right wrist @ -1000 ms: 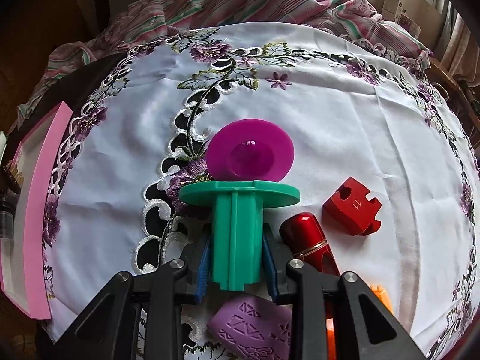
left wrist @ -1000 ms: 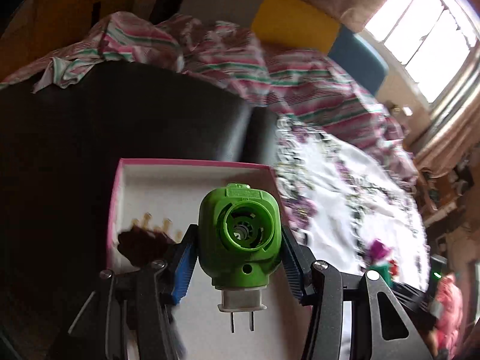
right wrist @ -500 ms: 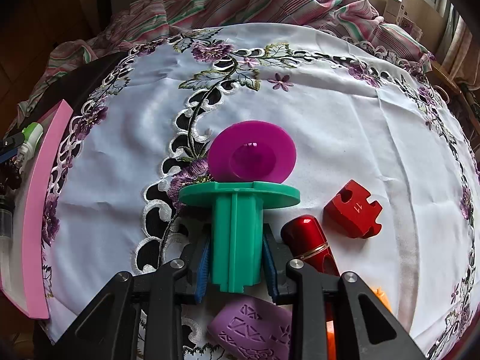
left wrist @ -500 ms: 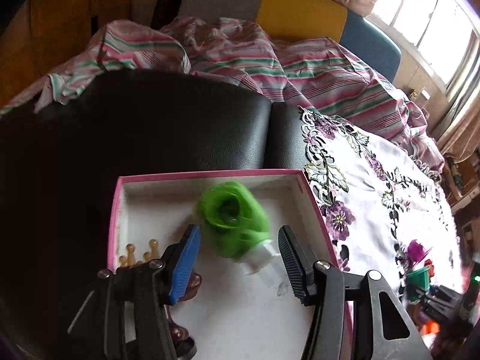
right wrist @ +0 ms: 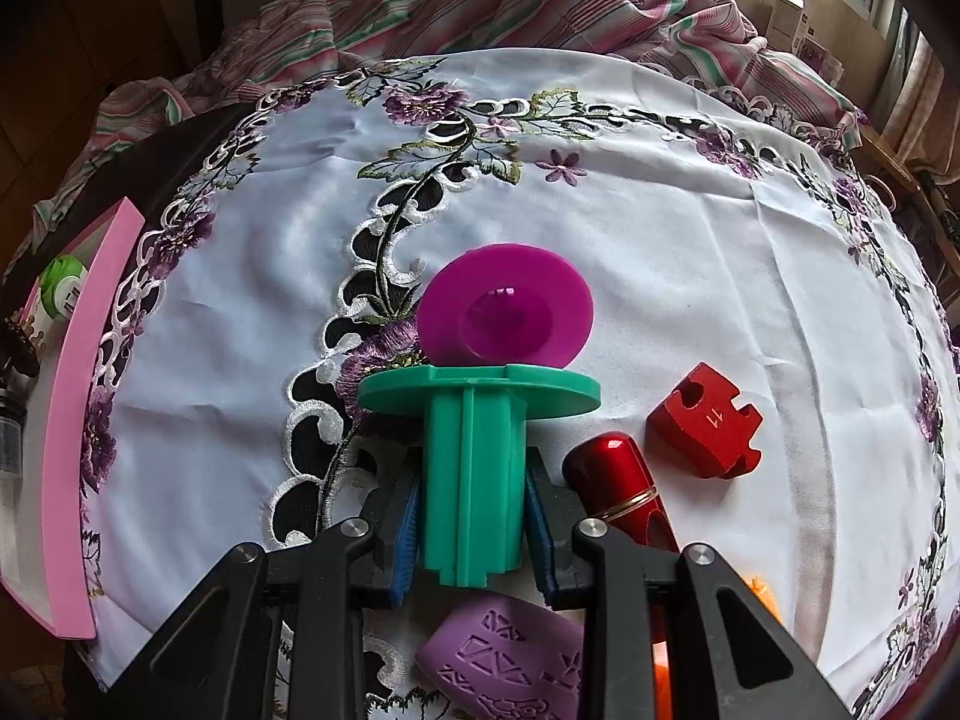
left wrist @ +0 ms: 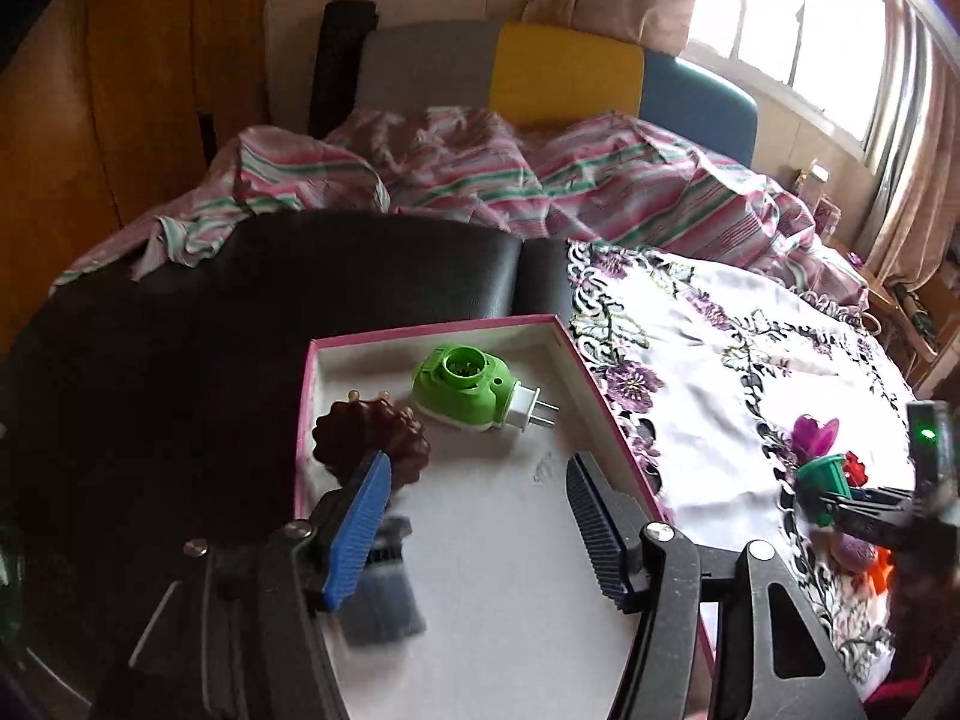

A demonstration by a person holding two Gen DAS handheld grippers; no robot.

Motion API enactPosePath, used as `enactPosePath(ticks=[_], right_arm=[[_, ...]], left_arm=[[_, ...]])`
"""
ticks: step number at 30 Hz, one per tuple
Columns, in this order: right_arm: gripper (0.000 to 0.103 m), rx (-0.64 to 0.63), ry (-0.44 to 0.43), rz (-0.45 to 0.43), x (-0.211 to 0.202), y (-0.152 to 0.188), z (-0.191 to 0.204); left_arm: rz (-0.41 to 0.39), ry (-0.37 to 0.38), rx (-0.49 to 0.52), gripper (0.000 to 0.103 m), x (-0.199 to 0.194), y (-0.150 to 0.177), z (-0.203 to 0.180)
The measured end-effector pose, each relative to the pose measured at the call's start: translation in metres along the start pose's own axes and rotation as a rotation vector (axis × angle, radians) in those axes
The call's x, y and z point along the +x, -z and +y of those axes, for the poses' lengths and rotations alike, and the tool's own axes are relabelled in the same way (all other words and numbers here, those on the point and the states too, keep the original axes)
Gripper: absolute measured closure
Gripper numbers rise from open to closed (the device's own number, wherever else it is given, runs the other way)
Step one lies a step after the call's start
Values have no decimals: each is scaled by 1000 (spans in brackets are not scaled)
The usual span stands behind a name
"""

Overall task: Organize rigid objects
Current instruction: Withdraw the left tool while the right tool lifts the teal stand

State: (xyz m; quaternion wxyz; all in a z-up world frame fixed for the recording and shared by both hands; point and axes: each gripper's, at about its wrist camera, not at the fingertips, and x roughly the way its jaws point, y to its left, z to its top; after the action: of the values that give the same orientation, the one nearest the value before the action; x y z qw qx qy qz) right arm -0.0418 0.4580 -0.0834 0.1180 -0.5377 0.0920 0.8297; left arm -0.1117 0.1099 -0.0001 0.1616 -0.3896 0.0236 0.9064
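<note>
The left claw (left wrist: 477, 525) hangs over the near end of a pink-rimmed box (left wrist: 585, 369), its blue pads having just been opening, with nothing between them. A blurred grey object (left wrist: 381, 591) lies in the box under the left pad, and a dark brown scalloped piece (left wrist: 360, 438) lies just beyond that pad. Further in, the green plug-in device (left wrist: 462, 387) lies on its side on the box's white floor, its white plug pointing right, clear of the claw. The box rests on a black cushioned surface (left wrist: 360, 276), at the edge of a white embroidered cloth (right wrist: 690, 228) with purple flowers.

Over that cloth, the right claw (right wrist: 471, 519) is clamped on the ribbed stem of a green flanged spool (right wrist: 471, 474), which stands upright between its pads. Near the claw's base lie a purple patterned piece (right wrist: 498, 654) and a red metallic cylinder (right wrist: 612, 477), with a red puzzle-shaped block (right wrist: 705, 420) just past the cylinder. A magenta disc-shaped piece (right wrist: 504, 315) lies just behind the spool's flange. A striped blanket (right wrist: 510, 0) is bunched along the far edge of the cloth.
</note>
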Motion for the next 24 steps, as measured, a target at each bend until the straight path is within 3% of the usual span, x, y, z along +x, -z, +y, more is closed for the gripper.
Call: enactPosePath(ticks=[11,24], right_arm=[[73,-8,10,-4,-1,1,1],[73,-12,20,-7,-4,1,5]], left_arm=[[-73,-35,12,38,-50,20,-2],[-35,-55,-38,38,-54,38,16]])
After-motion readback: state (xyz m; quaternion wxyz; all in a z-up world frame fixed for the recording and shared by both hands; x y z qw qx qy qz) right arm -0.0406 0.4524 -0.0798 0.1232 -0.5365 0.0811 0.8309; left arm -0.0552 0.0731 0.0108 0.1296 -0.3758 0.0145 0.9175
